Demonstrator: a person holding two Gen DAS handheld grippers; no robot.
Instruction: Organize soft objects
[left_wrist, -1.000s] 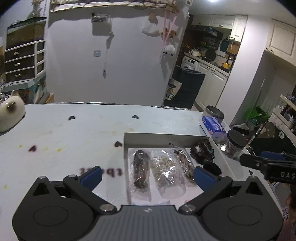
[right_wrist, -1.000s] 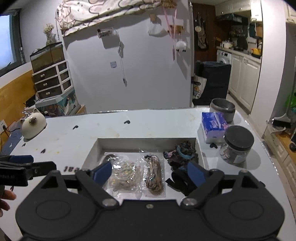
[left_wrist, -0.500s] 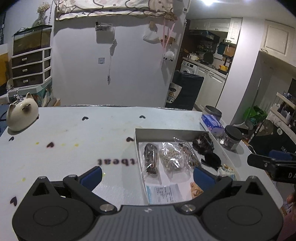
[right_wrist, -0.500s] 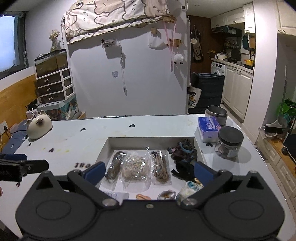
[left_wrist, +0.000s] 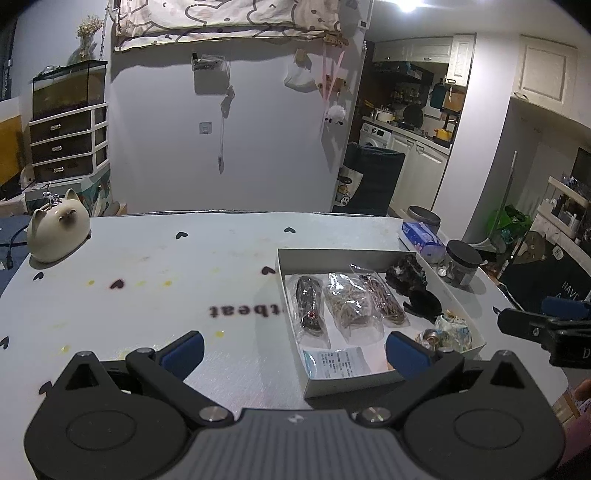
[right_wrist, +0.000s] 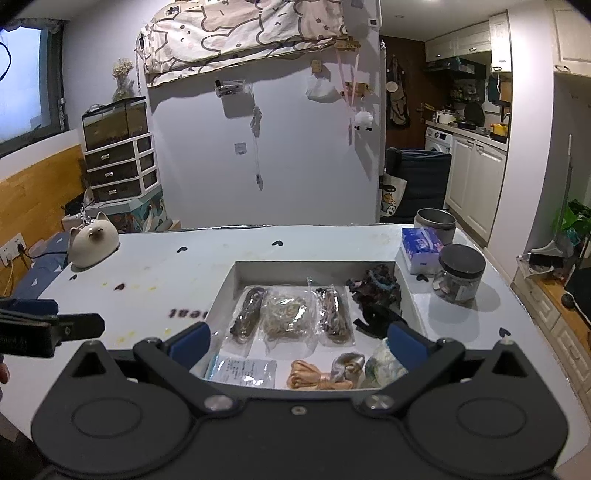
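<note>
A shallow grey box (right_wrist: 314, 266) (left_wrist: 332, 253) sits on the white table and holds soft items. Three clear bags of cords (right_wrist: 286, 314) (left_wrist: 347, 302) lie side by side in its middle. A dark bundle of hair ties (right_wrist: 375, 286) (left_wrist: 406, 275) and a black piece (right_wrist: 373, 317) fill its right side. Along the near edge lie a paper packet (right_wrist: 245, 371), an orange ribbon (right_wrist: 312, 376) and a pale bundle (right_wrist: 380, 365). My right gripper (right_wrist: 299, 341) hangs open over the box's near edge, empty. My left gripper (left_wrist: 293, 349) is open and empty, left of the box.
A cat-shaped ceramic piece (left_wrist: 57, 232) stands at the table's far left. Right of the box are a tissue pack (right_wrist: 421, 247), a metal tin (right_wrist: 435, 219) and a dark-lidded glass jar (right_wrist: 460, 273). The table's right edge (right_wrist: 517, 295) drops off toward the kitchen.
Both grippers have drawn back from the box, so more of the table and the box's near row now show. The right gripper's jaws stand slightly wider.
</note>
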